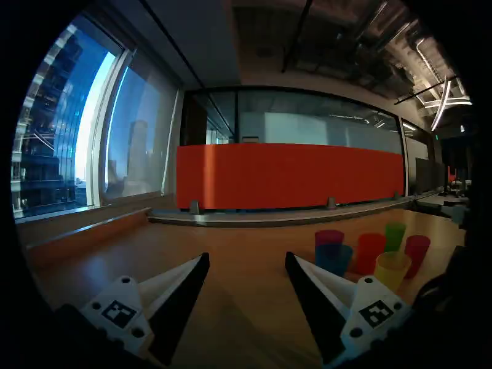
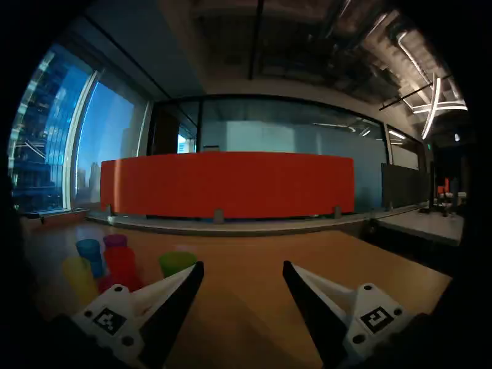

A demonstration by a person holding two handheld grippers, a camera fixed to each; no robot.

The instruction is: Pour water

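Note:
Several coloured plastic cups stand grouped on the wooden table (image 1: pixel 246 270). In the left gripper view they sit to the right: a blue cup (image 1: pixel 335 258), a purple cup (image 1: pixel 329 237), an orange-red cup (image 1: pixel 370 252), a green cup (image 1: pixel 395 235), a yellow cup (image 1: pixel 392 269) and a dark red cup (image 1: pixel 417 253). My left gripper (image 1: pixel 247 264) is open, empty, just left of the blue cup. In the right gripper view the same cluster lies at the left: yellow cup (image 2: pixel 79 277), blue cup (image 2: pixel 90 255), red cup (image 2: pixel 120 263), green cup (image 2: pixel 177 262). My right gripper (image 2: pixel 242 270) is open and empty.
An orange divider panel (image 1: pixel 289 175) runs along the table's far edge. Large windows (image 1: pixel 92 141) fill the left side. Another desk (image 2: pixel 424 224) stands to the right, beyond the table's edge.

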